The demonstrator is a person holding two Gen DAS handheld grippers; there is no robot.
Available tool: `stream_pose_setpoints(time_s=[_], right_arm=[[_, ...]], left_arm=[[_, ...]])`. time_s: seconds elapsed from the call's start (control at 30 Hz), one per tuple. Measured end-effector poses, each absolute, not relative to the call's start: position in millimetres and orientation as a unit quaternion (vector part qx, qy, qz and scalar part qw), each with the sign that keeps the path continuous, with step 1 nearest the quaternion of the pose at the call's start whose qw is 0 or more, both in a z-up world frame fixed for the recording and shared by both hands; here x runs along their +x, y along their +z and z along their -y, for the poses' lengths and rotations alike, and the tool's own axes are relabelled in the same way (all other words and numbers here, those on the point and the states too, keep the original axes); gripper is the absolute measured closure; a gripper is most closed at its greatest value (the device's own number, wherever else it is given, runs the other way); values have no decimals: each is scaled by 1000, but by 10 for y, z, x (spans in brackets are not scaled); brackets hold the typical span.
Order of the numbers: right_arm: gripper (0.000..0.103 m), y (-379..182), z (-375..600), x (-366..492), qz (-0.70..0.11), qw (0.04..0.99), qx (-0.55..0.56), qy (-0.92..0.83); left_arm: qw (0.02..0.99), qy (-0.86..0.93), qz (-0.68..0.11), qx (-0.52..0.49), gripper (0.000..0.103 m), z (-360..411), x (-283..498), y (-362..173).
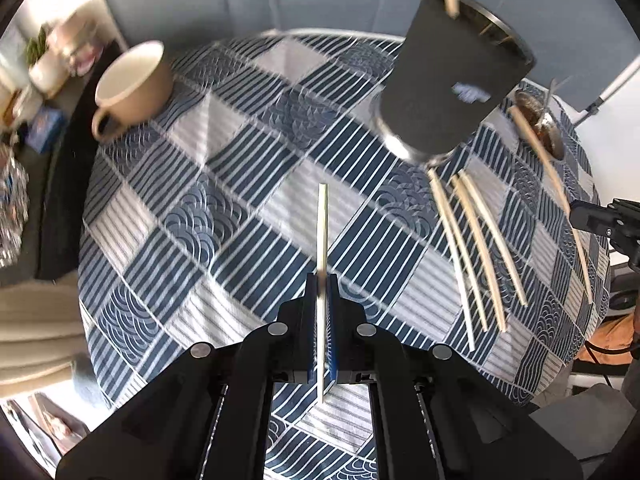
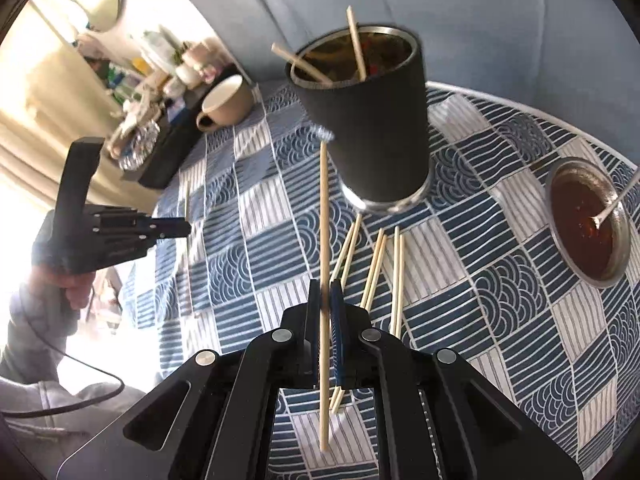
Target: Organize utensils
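Left gripper (image 1: pixel 322 280) jaws were pinching one chopstick (image 1: pixel 322 232), held clear above tablecloth (image 1: pixel 224 184). Right gripper (image 2: pixel 325 286) likewise clamped on own stick (image 2: pixel 324 208), tip near black tumbler (image 2: pixel 372 120). Tumbler already held a few sticks; loose chopsticks (image 2: pixel 376 264) lay on cloth just before it. Judged step: carry to tumbler. Next you needed tip over rim, near upright, then release. Risk: knocking tumbler.

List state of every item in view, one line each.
Left hand-held gripper: shut on a chopstick.
Right hand-held gripper: shut on a second chopstick.
Black tumbler: upright, chopsticks inside.
Loose chopsticks: lying flat on tablecloth.
Beige mug: upright, looks empty.
Sauce bowl: holds brown sauce, spoon in it.
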State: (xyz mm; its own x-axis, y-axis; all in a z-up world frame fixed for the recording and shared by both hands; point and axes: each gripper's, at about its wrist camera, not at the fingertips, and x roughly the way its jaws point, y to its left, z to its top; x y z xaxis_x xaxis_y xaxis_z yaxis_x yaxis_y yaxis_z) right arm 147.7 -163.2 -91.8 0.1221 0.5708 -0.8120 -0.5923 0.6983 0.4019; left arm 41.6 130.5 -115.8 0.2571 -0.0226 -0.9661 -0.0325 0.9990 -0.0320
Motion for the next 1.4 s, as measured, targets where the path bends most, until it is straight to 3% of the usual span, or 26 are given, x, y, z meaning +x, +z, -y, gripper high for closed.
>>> stream_pose_setpoints(time_s=[0.27, 0.5, 0.57, 0.6, 0.9, 1.13, 1.4], right_arm=[[98, -627, 1701, 1635, -498, 773, 7, 393], [94, -868, 1605, 1692, -515, 765, -12, 387], [71, -1069, 1525, 1718, -536, 761, -37, 364], [69, -1148, 1497, 1718, -542, 758, -44, 360], [72, -1961, 1289, 1660, -595, 732, -120, 311], [84, -2095, 1366, 1638, -605, 729, -134, 290], [85, -2155, 1270, 1584, -602, 727, -168, 286]], left_arm=[[820, -19, -572, 6, 98, -1012, 826, -818], [832, -28, -554, 14, 98, -903, 936, -625], [833, -26, -553, 14, 98, -901, 944, -590], [834, -26, -551, 13, 98, -905, 945, -573], [843, -19, -538, -2, 98, -975, 800, -446], [836, -23, -547, -27, 98, -1021, 668, -587], [826, -27, -560, -51, 98, -1060, 586, -747]])
